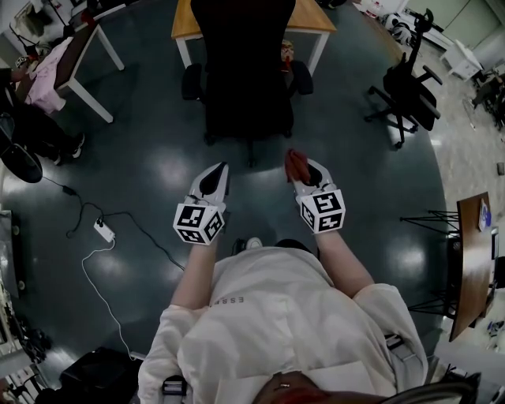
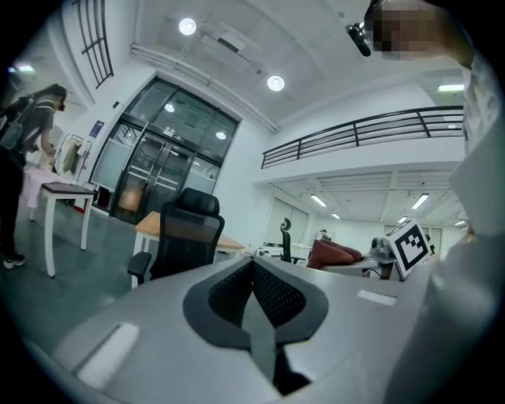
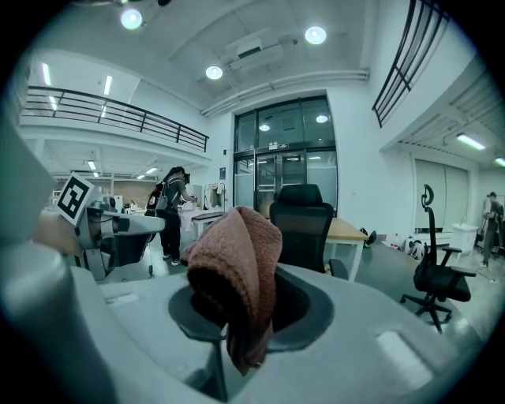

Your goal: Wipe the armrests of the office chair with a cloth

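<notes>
A black office chair (image 1: 245, 71) stands ahead of me with its back towards me, its left armrest (image 1: 192, 81) and right armrest (image 1: 303, 79) sticking out at the sides. My right gripper (image 1: 303, 169) is shut on a reddish-brown cloth (image 1: 296, 163), held short of the chair's right side. In the right gripper view the cloth (image 3: 237, 264) bulges up between the jaws, with the chair (image 3: 304, 225) behind it. My left gripper (image 1: 214, 181) is shut and holds nothing, level with the right one. The chair (image 2: 185, 233) is well apart from it in the left gripper view.
A wooden table (image 1: 312, 20) stands behind the chair. A second black office chair (image 1: 410, 87) is at the right, a white table (image 1: 87, 47) and a person (image 1: 31, 118) at the left. A power strip with cables (image 1: 104, 230) lies on the floor at the left.
</notes>
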